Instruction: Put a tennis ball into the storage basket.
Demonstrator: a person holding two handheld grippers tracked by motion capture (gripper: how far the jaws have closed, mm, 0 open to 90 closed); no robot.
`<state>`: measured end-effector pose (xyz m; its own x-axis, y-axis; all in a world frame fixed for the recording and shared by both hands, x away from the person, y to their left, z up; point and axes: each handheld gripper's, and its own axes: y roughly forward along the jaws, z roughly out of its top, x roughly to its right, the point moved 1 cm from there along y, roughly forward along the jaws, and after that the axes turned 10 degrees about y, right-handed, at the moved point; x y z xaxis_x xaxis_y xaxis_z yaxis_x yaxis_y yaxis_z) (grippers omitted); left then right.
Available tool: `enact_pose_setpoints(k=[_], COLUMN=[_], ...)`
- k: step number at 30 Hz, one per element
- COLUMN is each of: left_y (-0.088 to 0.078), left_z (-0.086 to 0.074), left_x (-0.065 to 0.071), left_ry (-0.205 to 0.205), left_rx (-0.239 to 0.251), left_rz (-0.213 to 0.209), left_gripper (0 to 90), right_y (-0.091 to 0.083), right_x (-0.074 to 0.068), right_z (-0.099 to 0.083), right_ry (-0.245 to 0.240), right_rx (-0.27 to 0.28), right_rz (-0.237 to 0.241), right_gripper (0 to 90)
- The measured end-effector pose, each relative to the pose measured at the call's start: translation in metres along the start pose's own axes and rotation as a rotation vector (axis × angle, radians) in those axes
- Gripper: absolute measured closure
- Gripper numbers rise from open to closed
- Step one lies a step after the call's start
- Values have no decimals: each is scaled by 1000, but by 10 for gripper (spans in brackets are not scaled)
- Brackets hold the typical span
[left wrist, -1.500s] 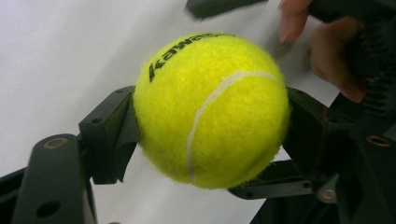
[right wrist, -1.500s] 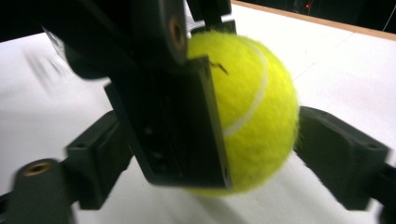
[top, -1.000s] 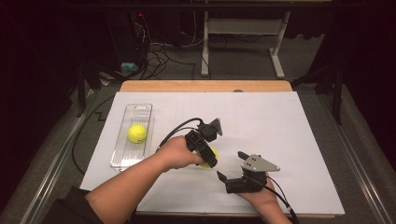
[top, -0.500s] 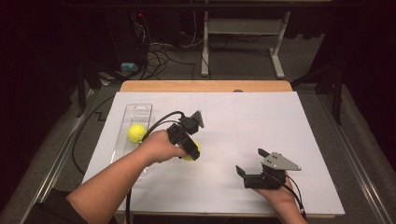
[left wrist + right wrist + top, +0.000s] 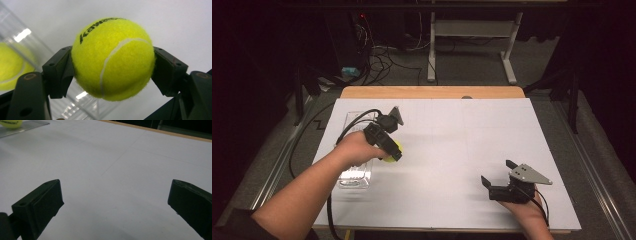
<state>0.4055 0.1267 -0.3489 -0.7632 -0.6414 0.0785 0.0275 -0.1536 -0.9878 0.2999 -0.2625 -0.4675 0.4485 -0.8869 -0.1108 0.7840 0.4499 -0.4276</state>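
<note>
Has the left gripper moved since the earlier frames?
Yes. The left gripper, shut on the tennis ball, has travelled left across the white sheet, from near its middle to the clear tray at the sheet's left side.

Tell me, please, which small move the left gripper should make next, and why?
Probably carry the tennis ball on over the clear tray and lower it in. The left gripper is shut on that ball beside the tray, where another ball already lies. The right gripper is open and apart.
</note>
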Motion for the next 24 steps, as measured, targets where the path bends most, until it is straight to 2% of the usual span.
enact_pose_setpoints(k=[4, 5, 6, 16, 17, 24], left_y=[-6, -6, -9, -22, -23, -24], left_z=[-15, -15, -22, -56, -63, -76], left_x=[-14, -14, -20, -44, -49, -58], left_ry=[-36, -36, -52, -126, -144, -173], left_rx=[-7, -7, -9, -17, -15, -23], left_rz=[16, 16, 23, 50, 54, 62], left_gripper=[263, 262, 262, 262, 262, 262], right_y=[-3, -4, -4, -5, -5, -4], right_x=[4, 5, 5, 7, 7, 7], right_z=[-1, -2, -2, -2, -2, -2], right_ry=[4, 6, 9, 9, 10, 8], right_rx=[3, 2, 2, 0, 2, -2], right_rz=[-10, -12, -12, -19, -19, -21], right_gripper=[0, 0, 0, 0, 0, 0])
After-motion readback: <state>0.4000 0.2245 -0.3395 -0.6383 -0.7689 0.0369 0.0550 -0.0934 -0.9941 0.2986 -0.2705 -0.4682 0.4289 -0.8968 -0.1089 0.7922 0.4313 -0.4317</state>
